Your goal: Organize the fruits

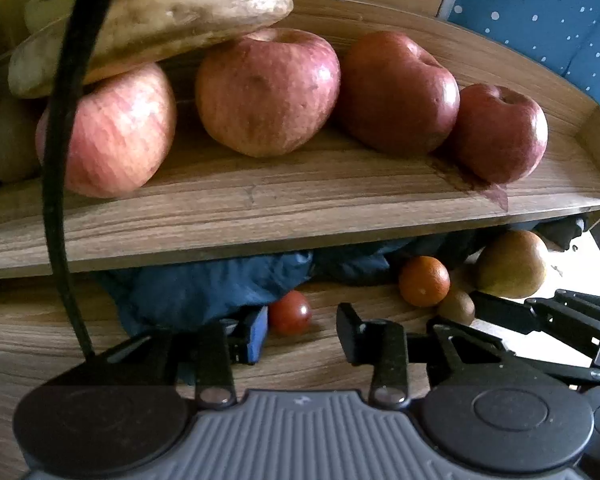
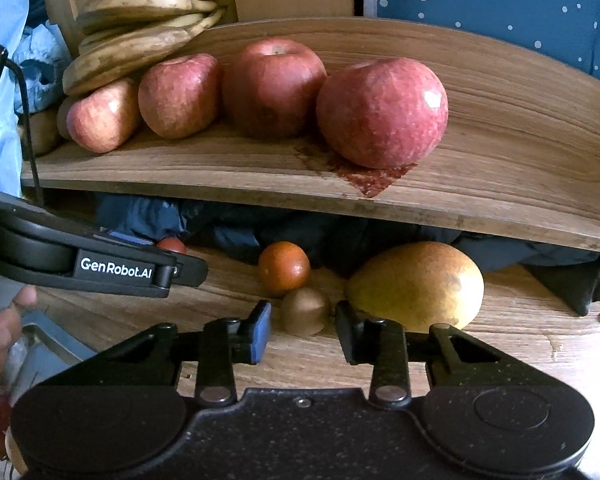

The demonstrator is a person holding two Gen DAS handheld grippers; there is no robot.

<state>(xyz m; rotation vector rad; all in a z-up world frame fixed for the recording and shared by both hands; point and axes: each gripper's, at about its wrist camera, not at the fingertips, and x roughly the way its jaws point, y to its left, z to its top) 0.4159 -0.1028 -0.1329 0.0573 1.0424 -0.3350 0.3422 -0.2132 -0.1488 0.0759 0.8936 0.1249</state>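
Okay, both claws are low over the wooden table, under the front edge of the shelf. The right gripper brackets a kiwi: jaws nearly together, with a sliver of gap showing on the blue-pad side, so I read it as not clamped. The left gripper is narrow but spread, nothing pinched. The cherry tomato sits at its 12 o'clock, just off the tips, close to the blue pad. Other loose fruit: an orange at the kiwi's 11 o'clock, touching or nearly so, and a big yellow-green fruit, pear or mango, at its 3 o'clock. Already on the shelf are a row of apples and, at 10 o'clock, bananas lying on the leftmost apples. Risks, my read:

1. The kiwi is caught near the fingertips, so a squeeze could squirt it forward into the orange and send both rolling into the blue cloth.
2. A straight lift would hit the shelf lip, so back out first.
3. The tomato is soft and off-centre, so closing could shove or split it.
4. The two claws are close and could clash.
5. Bumping the shelf could shift the bananas.

Only readable text: "GenRobot.AI", white on the left gripper's side. No fruit stickers are visible.
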